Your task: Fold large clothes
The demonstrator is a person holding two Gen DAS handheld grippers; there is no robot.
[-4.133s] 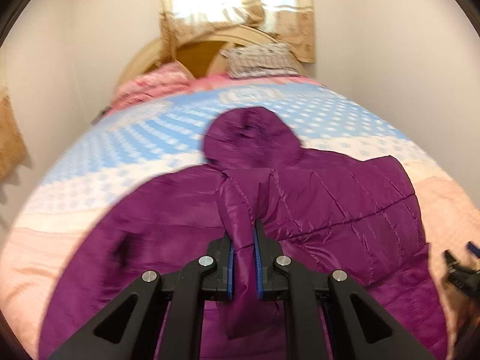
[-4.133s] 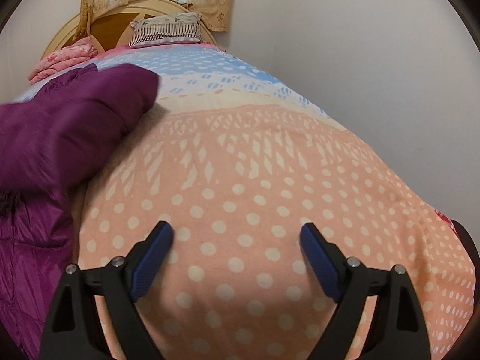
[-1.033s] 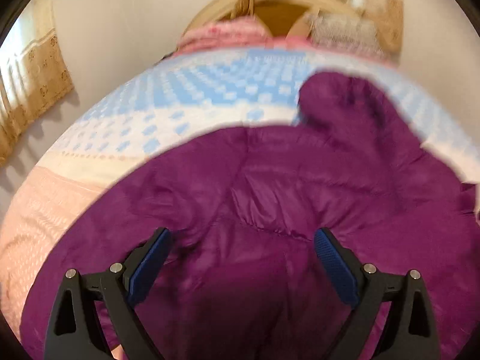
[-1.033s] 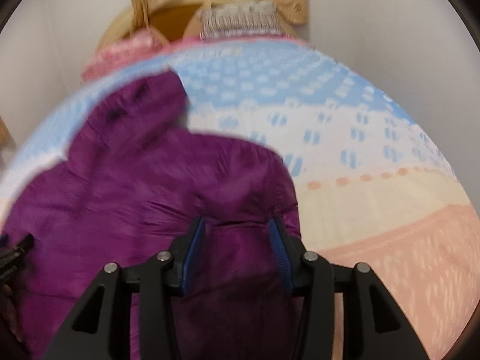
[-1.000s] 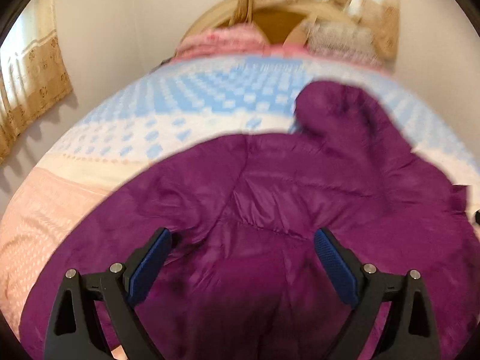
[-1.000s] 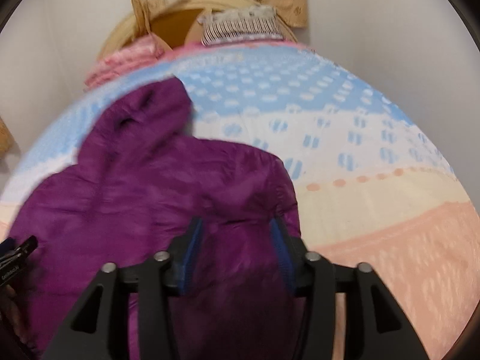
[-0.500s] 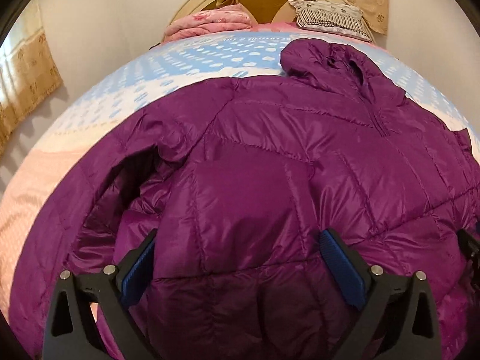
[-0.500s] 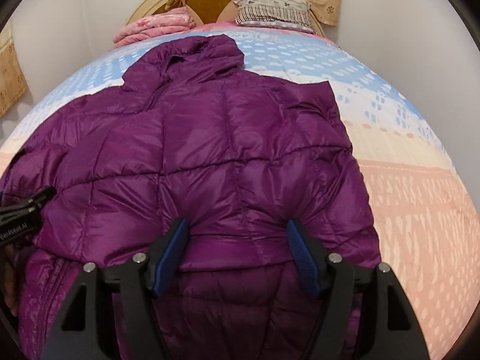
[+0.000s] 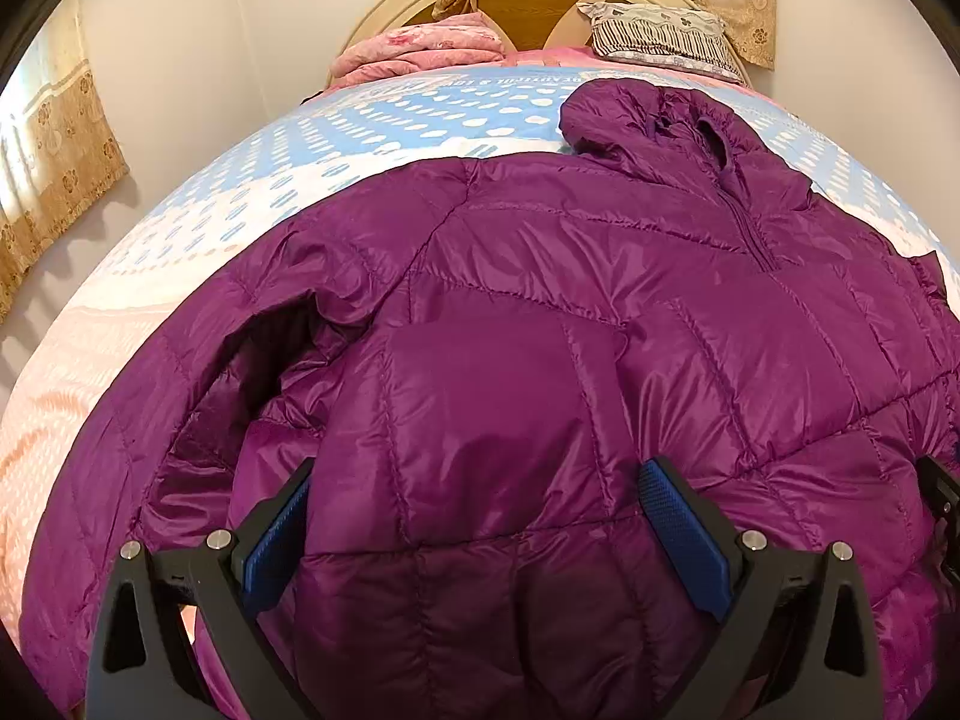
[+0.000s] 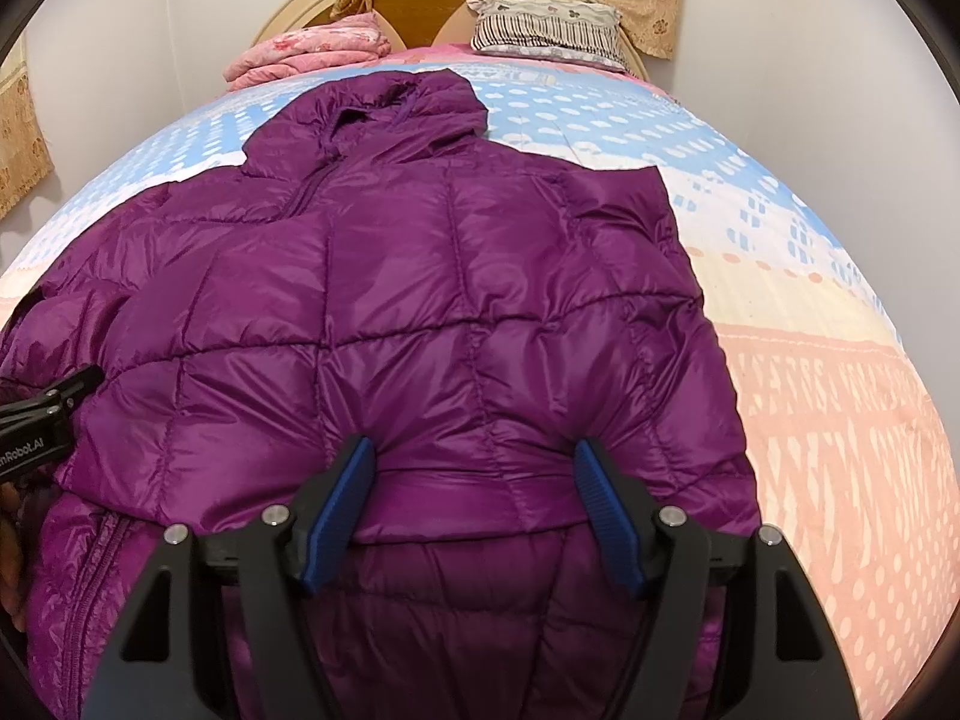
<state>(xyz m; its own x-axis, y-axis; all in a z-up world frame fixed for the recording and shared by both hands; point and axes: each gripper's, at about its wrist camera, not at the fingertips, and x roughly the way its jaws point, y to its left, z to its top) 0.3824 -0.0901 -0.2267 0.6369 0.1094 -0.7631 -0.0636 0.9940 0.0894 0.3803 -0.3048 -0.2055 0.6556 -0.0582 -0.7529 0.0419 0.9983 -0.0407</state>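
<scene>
jacket (image 9: pixel 510 312): glossy quilted cloth | bedspread (image 10: pixel 840 390): matt printed cloth

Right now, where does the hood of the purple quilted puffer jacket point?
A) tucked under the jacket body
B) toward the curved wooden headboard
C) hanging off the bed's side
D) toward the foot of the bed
B: the hood of the purple quilted puffer jacket lies flat on the dotted blue bedspread, at the end nearest the curved wooden headboard.
</scene>
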